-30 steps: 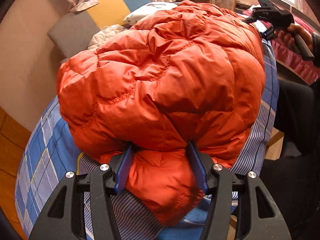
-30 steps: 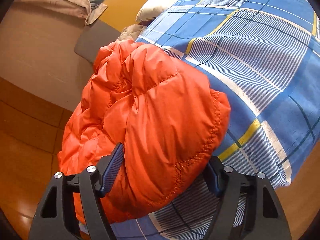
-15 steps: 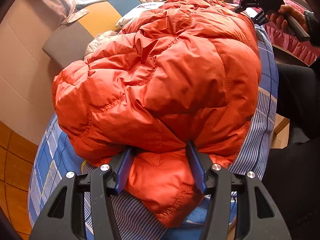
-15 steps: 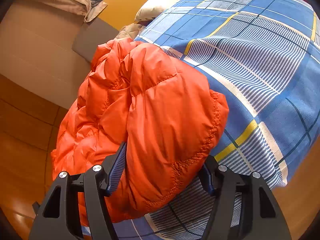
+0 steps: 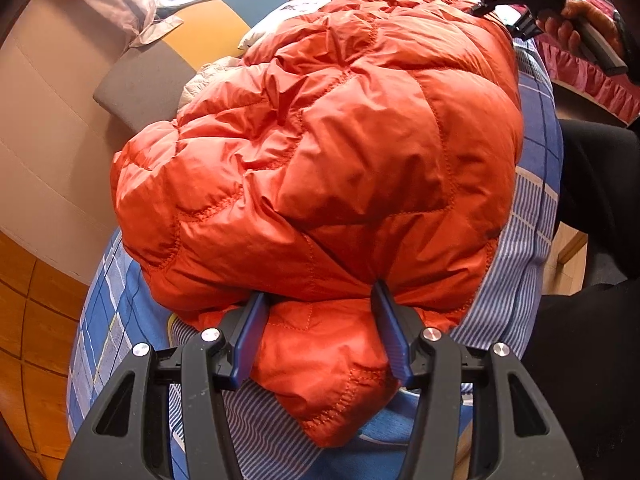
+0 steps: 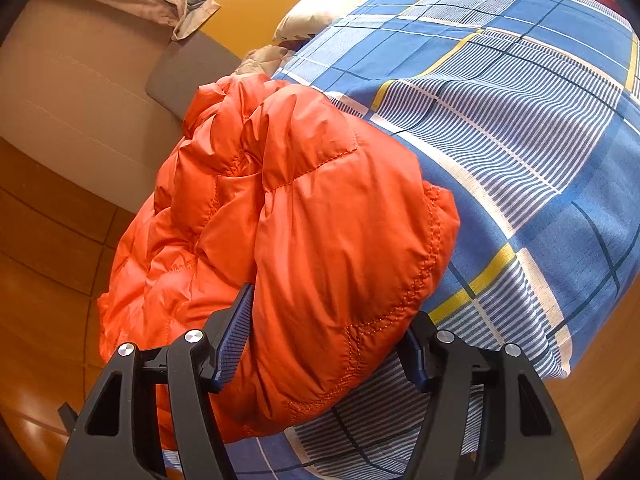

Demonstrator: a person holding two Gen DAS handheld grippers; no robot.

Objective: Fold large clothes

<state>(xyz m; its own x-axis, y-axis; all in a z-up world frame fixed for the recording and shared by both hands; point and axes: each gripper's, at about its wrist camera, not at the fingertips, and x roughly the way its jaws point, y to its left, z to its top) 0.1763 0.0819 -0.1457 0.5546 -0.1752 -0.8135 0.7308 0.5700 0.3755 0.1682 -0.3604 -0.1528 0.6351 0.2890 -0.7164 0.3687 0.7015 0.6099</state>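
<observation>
Little had moved since a second before. On the bed, the puffy jacket felt light, soft, slippery; my left claw and right claw each pinched a thick edge.

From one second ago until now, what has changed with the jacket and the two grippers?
Little changed. The right gripper narrowed slightly on its fold of the orange jacket. In the left view the jacket bulk sits slightly differently. The left gripper kept its grip, and the jacket stayed on the checked bedsheet.
</observation>
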